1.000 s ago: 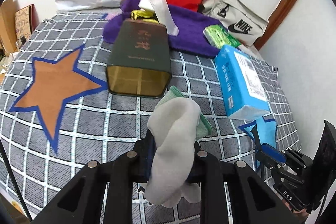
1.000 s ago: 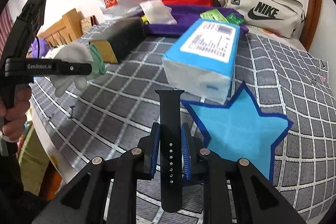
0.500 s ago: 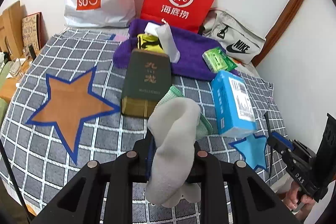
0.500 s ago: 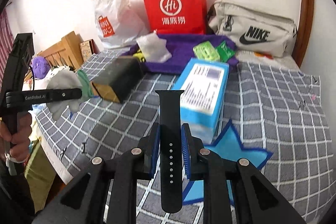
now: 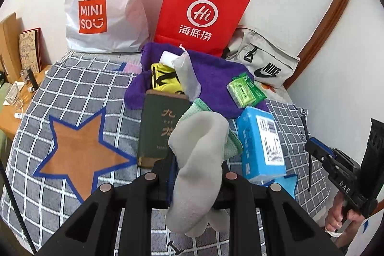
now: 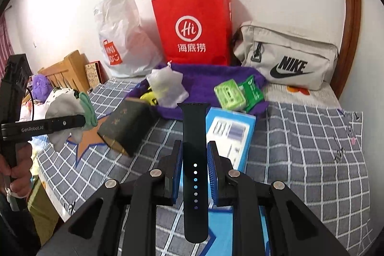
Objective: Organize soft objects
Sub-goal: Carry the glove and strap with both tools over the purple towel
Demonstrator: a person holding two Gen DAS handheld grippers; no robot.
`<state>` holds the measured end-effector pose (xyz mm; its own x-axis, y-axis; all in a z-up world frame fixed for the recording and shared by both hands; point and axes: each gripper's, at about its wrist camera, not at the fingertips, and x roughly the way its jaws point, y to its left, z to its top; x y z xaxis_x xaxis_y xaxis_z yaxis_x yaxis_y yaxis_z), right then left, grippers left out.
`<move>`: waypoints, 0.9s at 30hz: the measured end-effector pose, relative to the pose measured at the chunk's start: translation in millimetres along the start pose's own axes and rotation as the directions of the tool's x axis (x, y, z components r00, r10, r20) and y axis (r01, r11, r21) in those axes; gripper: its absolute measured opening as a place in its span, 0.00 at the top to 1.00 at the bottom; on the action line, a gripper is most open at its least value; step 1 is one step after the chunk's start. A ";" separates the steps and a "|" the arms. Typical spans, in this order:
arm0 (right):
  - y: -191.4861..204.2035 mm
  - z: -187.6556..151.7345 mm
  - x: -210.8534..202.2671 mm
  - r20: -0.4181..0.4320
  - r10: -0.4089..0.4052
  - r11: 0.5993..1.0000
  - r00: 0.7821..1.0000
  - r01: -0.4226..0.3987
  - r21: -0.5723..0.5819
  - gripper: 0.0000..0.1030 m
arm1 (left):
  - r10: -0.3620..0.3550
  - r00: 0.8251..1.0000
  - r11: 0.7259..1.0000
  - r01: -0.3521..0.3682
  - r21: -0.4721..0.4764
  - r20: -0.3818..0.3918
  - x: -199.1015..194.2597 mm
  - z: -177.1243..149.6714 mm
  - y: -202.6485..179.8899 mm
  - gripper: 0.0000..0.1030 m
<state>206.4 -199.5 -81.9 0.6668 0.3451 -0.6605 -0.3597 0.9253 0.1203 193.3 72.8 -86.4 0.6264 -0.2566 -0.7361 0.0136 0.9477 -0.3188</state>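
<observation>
1. An orange felt star with a blue border (image 5: 79, 155) lies flat near the left edge of the grey checked bedspread (image 5: 72, 85).
2. A white Miniso plastic bag (image 5: 105, 4) leans on the wall at the bedspread's back edge, left of a red paper carrier bag (image 5: 201, 8).
3. The left gripper (image 5: 194, 174) is clamped on a pale grey sock with a green cuff (image 5: 199, 150), which hangs above the bedspread, clear of it; the right wrist view shows the sock (image 6: 64, 107) bunched on both sides of the fingers.
4. A dark green rectangular box (image 5: 160, 126) lies mid-bedspread, its far end touching a purple fleece towel (image 5: 216, 78) that carries a yellow packet (image 5: 165, 78), a white drawstring pouch (image 5: 187, 73) and green packets (image 5: 244, 90).
5. A blue rectangular tissue pack (image 5: 261, 143) lies just right of the box, partly over a blue felt star (image 6: 223, 239).
6. The right gripper (image 6: 194, 167) is closed narrowly on a black perforated rubber watch strap (image 6: 194, 136), held upright above the blue pack.
7. A beige Nike pouch (image 6: 288, 59) sits at the back right corner.
</observation>
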 end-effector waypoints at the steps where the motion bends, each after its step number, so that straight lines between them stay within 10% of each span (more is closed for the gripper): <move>1: -0.4 4.0 1.0 0.003 0.001 1.000 1.000 -0.001 0.000 0.80 | -0.002 1.000 1.000 0.002 0.001 -0.002 1.6 3.0 -0.2 0.80; 27: -43.3 106.2 89.0 0.019 -0.024 1.000 1.000 0.025 -0.015 0.80 | -0.055 0.996 0.998 0.053 -0.029 -0.074 91.7 98.0 0.6 0.79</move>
<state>350.6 -192.1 -67.1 0.6876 0.3253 -0.6491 -0.3527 0.9311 0.0930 327.0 68.5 -95.5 0.5650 -0.3219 -0.7597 0.0241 0.9268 -0.3748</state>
